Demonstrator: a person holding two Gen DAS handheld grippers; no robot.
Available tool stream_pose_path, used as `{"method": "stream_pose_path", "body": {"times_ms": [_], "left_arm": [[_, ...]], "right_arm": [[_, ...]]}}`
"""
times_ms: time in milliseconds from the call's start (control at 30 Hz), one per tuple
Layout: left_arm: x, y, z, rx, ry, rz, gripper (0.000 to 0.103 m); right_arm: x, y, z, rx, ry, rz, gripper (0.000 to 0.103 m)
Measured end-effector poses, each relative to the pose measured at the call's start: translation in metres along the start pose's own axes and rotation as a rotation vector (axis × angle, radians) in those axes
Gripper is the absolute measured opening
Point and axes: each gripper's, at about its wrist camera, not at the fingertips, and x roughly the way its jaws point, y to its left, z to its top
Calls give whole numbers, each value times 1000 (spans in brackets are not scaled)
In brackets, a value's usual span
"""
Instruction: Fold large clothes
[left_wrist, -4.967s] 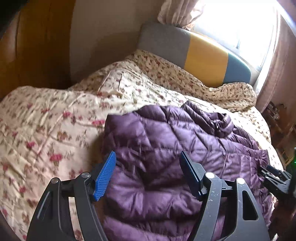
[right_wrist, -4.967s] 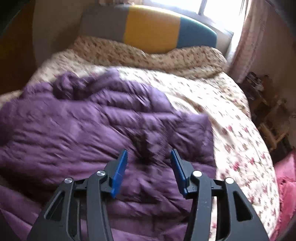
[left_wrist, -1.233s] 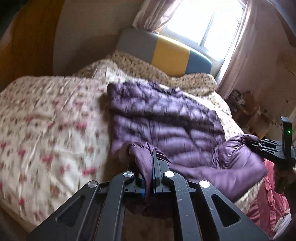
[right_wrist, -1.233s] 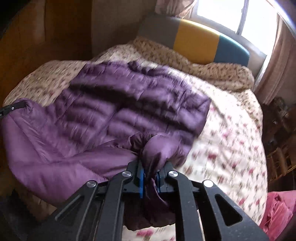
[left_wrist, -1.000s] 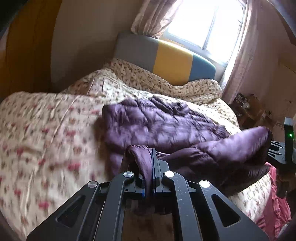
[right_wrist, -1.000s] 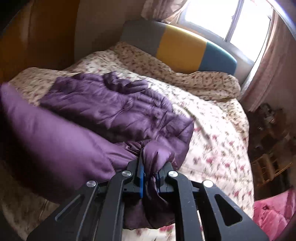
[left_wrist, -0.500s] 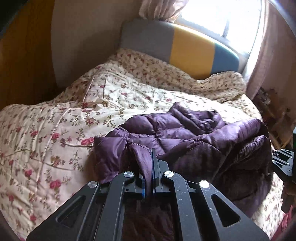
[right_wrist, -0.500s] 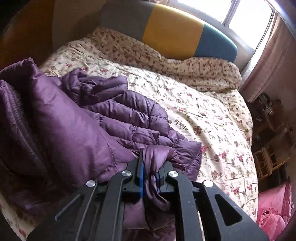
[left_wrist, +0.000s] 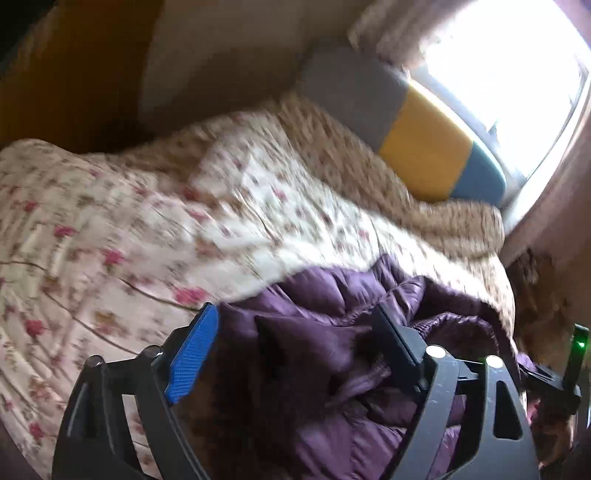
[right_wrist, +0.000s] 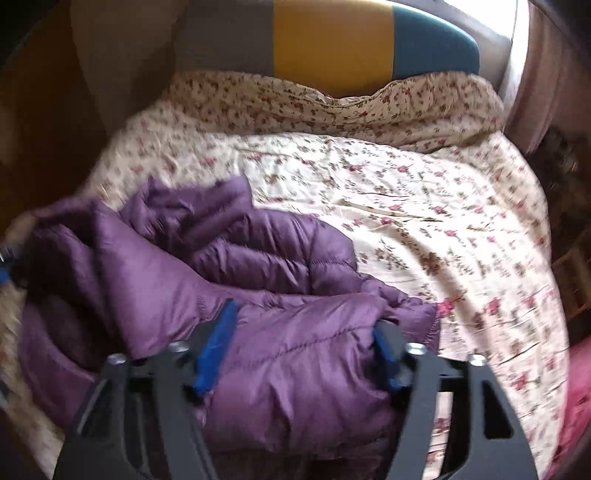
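A purple quilted puffer jacket (left_wrist: 332, 332) lies folded over on itself on the floral bedspread (left_wrist: 147, 206). It also shows in the right wrist view (right_wrist: 236, 280), bunched into a thick pile. My left gripper (left_wrist: 295, 339) is open, its jaws spread wide just above the jacket's left end. My right gripper (right_wrist: 303, 343) is open, its jaws spread either side of the jacket's right end, with fabric lying loose between them. The right gripper's body, with a green light, shows at the right edge of the left wrist view (left_wrist: 569, 365).
A headboard (right_wrist: 332, 40) in grey, yellow and teal stands at the far end of the bed under a bright window (left_wrist: 509, 59). A wooden wall (left_wrist: 74, 66) runs along the left side. Pink fabric (right_wrist: 580, 413) lies beyond the bed's right edge.
Both grippers were shut on the jacket's lower corners and carried them up over the jacket. Now both have opened and let go, and the jacket lies doubled over.
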Motion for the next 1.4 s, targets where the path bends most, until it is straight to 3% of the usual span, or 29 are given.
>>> {"method": "stream_pose_path", "body": {"times_ms": [33,100,133,333,567,600,633,667,700,733,767,800,900,1067,1400], "left_arm": [[-4,7,0,-19,5,-10,84],[-10,16,-3,-39,7,-10,84],[-13,21,-7,-41,13,-13,84],[-23,41,-54,-73,98,-81,84],[-27,52,-106,-147,177,-170,84],[-27,50,-111,-150,183,-179,82],[-28,48,-115,-143,179,-181,68],[-28,46,-117,-137,182,-196,59],[-28,44,-118,-140,198,-228,37],[-29,41,-118,-138,202,-234,27],[-34,35,-119,-115,191,-222,22],[-38,30,-119,-96,184,-219,16],[-51,28,-119,-106,178,-239,11],[-80,28,-133,-77,191,-258,9],[-151,28,-194,-43,224,-290,9]], "right_arm": [[-5,0,2,7,-10,6,78],[-16,-1,5,25,-39,13,98],[-26,-2,6,28,-81,-10,101],[-54,-13,-7,19,-103,-24,101],[-35,-33,-91,18,33,-42,100],[-26,-34,-105,17,66,-43,92],[-20,-34,-112,13,87,-39,83],[-14,-34,-120,18,108,-14,62],[-12,-33,-124,24,111,-5,48],[-15,-30,-126,17,98,-12,40],[-18,-26,-125,6,88,-18,23],[-21,-25,-125,-1,86,-18,12],[-39,-17,-125,-16,91,-48,6],[-66,-13,-143,-75,95,-47,4],[-121,27,-221,-154,139,-38,3]]}}
